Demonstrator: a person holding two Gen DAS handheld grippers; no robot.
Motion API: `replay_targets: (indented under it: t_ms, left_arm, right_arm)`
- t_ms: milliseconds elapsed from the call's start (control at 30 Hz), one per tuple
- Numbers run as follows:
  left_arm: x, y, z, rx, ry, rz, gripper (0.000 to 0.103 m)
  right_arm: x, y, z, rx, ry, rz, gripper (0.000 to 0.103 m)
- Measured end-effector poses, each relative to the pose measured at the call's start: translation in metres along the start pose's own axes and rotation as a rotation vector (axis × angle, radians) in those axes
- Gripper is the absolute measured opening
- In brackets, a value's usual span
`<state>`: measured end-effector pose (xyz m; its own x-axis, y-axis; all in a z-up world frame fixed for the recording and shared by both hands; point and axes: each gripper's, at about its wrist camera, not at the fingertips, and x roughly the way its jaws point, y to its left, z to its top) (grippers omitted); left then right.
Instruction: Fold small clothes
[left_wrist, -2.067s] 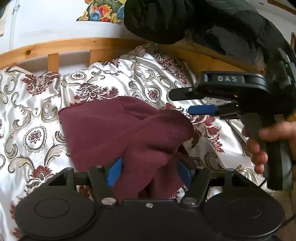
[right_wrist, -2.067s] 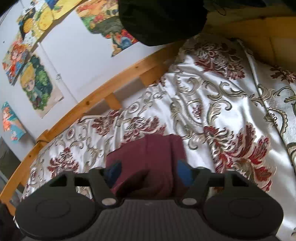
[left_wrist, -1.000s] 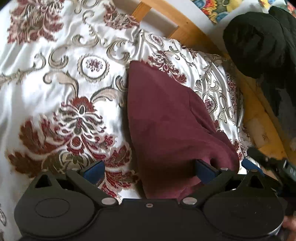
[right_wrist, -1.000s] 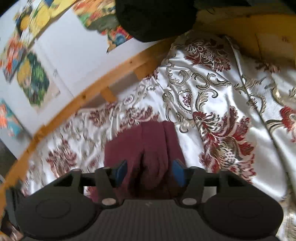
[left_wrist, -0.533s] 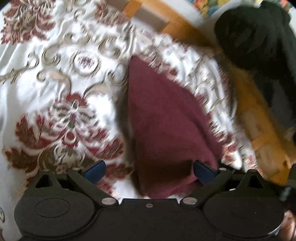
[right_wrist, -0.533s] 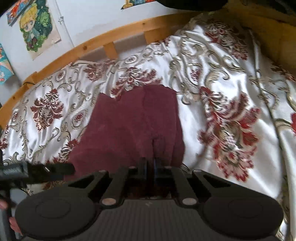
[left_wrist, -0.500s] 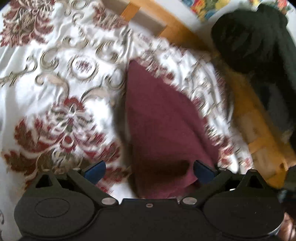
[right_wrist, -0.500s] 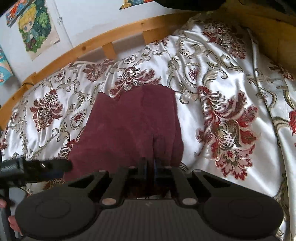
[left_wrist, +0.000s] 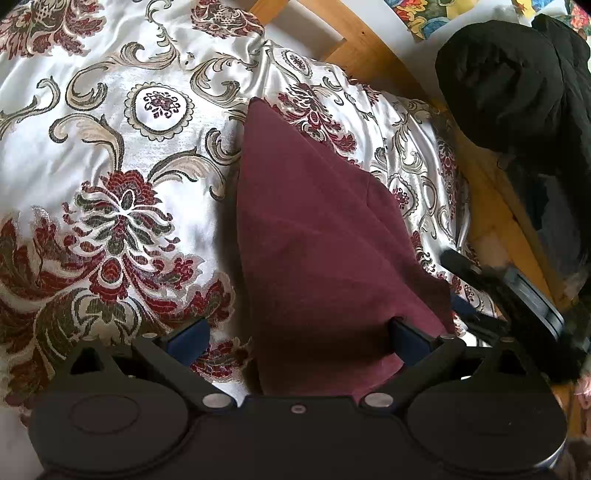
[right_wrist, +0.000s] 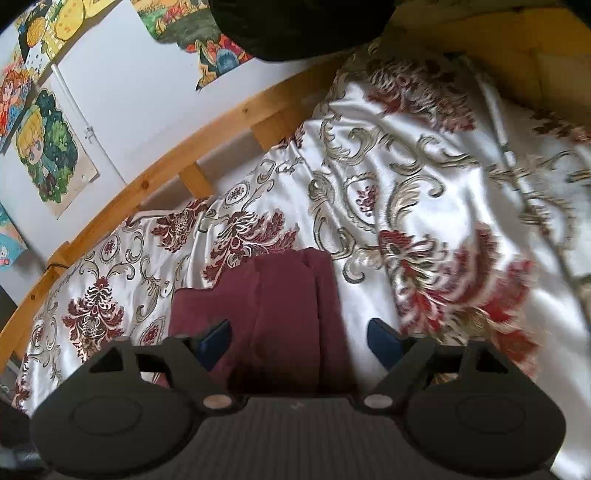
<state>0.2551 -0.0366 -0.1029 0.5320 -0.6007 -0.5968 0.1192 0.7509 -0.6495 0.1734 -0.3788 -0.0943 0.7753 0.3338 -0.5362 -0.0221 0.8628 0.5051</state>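
You have both the left gripper (left_wrist: 297, 336) and the right gripper (right_wrist: 299, 341) spread wide and gripping nothing, because the maroon cloth (left_wrist: 317, 236) lies folded flat on the bedspread (left_wrist: 110, 155), apparently needing no hold.

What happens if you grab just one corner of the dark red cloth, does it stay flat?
Probably not. The dark red cloth lies in soft folds, so it would likely droop. The shiny bedspread looks slick, so it may slide easily when pushed.
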Motion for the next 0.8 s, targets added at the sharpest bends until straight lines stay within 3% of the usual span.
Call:
replay_targets:
  t_ms: [67, 133, 167, 267, 433, 500, 567, 600, 633, 700, 800]
  left_arm:
    - [0.0, 0.0, 0.0, 0.005, -0.002, -0.001, 0.102]
    - [0.0, 0.001, 0.0, 0.004, -0.002, -0.003, 0.102]
    - [0.0, 0.001, 0.0, 0.004, -0.003, -0.002, 0.102]
    - [0.0, 0.0, 0.0, 0.007, -0.006, 0.004, 0.102]
    - [0.0, -0.002, 0.0, 0.018, -0.008, 0.01, 0.102]
    - [0.0, -0.002, 0.0, 0.015, -0.008, 0.011, 0.102]
    - [0.0, -0.002, 0.0, 0.015, -0.009, 0.011, 0.102]
    - [0.0, -0.002, 0.0, 0.014, -0.009, 0.01, 0.102]
    - [0.0, -0.002, 0.0, 0.014, -0.009, 0.011, 0.102]
    - [0.0, -0.001, 0.0, 0.016, -0.01, 0.011, 0.102]
    - [0.0, -0.001, -0.001, 0.015, -0.011, 0.01, 0.102]
  right_arm:
    - [0.018, 0.0, 0.001, -0.029, 0.01, 0.005, 0.07]
    - [0.028, 0.007, 0.0, -0.079, 0.005, -0.003, 0.017]
    - [0.029, 0.012, -0.001, -0.105, 0.002, -0.015, 0.011]
    - [0.022, 0.022, -0.002, -0.182, -0.048, -0.04, 0.008]
    - [0.021, 0.008, -0.001, -0.122, -0.057, -0.098, 0.008]
    - [0.022, 0.002, -0.001, -0.079, -0.039, -0.085, 0.014]
    - [0.02, 0.0, -0.001, -0.053, -0.037, -0.067, 0.034]
    - [0.02, -0.001, 0.0, -0.045, -0.034, -0.052, 0.054]
    - [0.02, -0.002, 0.0, -0.035, -0.033, -0.035, 0.066]
    - [0.021, -0.003, 0.0, -0.013, -0.018, -0.002, 0.071]
    - [0.026, -0.003, 0.0, 0.016, 0.021, 0.022, 0.094]
